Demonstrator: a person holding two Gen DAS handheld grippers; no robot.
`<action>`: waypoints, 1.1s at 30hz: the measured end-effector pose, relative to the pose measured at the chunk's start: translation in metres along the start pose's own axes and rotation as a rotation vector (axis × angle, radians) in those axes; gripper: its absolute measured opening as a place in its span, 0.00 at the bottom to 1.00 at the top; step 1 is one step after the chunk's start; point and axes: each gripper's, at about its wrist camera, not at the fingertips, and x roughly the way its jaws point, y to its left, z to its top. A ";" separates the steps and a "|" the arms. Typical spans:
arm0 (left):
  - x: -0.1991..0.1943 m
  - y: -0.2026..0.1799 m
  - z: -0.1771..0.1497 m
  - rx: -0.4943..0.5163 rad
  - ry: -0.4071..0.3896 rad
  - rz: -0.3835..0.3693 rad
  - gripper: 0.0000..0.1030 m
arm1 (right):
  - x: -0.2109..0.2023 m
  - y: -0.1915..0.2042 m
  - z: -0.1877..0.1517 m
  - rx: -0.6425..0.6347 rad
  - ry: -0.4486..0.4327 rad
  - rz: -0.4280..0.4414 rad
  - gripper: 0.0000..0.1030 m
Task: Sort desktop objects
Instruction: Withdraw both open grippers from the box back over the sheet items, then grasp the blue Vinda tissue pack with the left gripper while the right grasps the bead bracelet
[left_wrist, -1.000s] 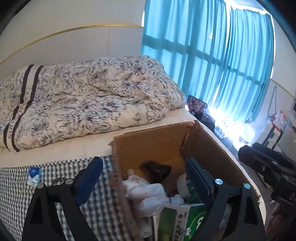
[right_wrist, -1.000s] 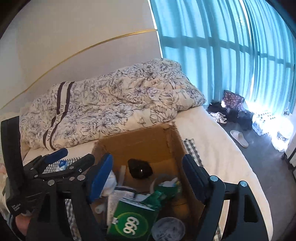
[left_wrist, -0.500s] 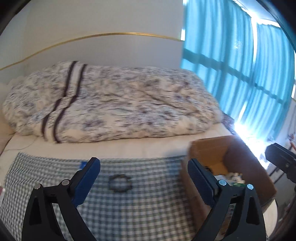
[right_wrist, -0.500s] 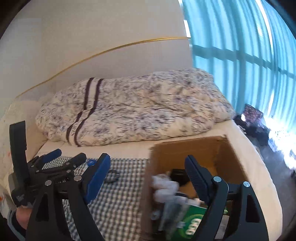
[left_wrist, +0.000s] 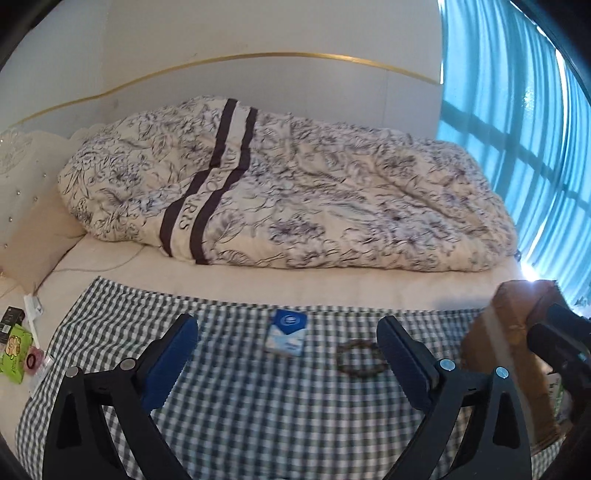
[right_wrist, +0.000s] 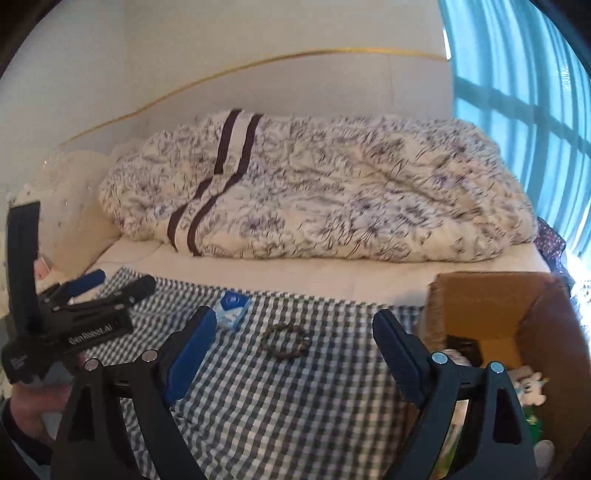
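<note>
Both the left gripper (left_wrist: 286, 343) and right gripper (right_wrist: 293, 332) are held wide apart, empty, above the checked cloth (left_wrist: 258, 406); a bead bracelet (right_wrist: 284, 341) and blue packet (left_wrist: 286, 332) are noted there.

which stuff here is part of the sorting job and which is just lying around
Job:
- blue packet
- bead bracelet
- cardboard box
- checked cloth

Lying about:
- floral duvet
- pillow
- green packet
- blue curtains

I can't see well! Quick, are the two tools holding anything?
Left tool: open, holding nothing.
Right tool: open, holding nothing.
</note>
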 end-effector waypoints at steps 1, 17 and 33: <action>0.006 0.003 -0.001 0.000 0.008 0.003 0.97 | 0.011 0.002 -0.003 0.000 0.018 0.001 0.84; 0.155 0.008 -0.050 0.023 0.198 -0.019 0.97 | 0.166 -0.003 -0.059 0.029 0.258 0.038 0.84; 0.235 0.012 -0.075 -0.001 0.235 -0.017 0.97 | 0.250 0.024 -0.082 -0.139 0.269 -0.063 0.91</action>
